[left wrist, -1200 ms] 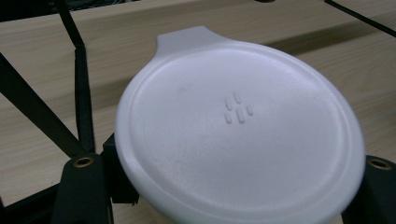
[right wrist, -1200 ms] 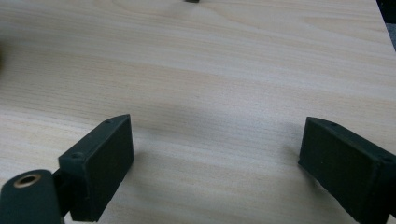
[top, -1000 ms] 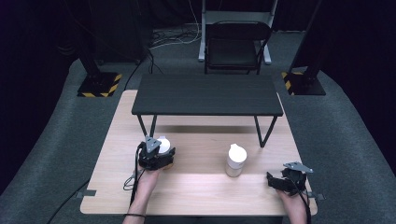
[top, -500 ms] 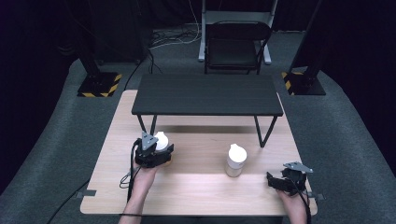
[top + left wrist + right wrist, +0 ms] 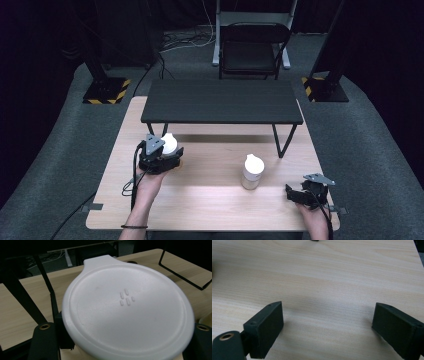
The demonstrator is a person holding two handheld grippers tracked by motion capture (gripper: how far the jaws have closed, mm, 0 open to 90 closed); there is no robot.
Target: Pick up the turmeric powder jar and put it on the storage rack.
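I am holding a white lid (image 5: 127, 312) clamped between the fingers of my left gripper (image 5: 161, 156) over the near-left part of the counter (image 5: 210, 200), just in front of the black shelf (image 5: 222, 101). I am resting my right gripper (image 5: 306, 192) at the near-right corner, fingers (image 5: 265, 327) wide apart, beside the white jar (image 5: 252, 171)

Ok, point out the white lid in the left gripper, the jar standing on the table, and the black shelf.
white lid (image 5: 127, 312), left gripper view, on its flat top face
jar (image 5: 252, 172), high view, on its side wall
black shelf (image 5: 222, 101), high view, on its top surface
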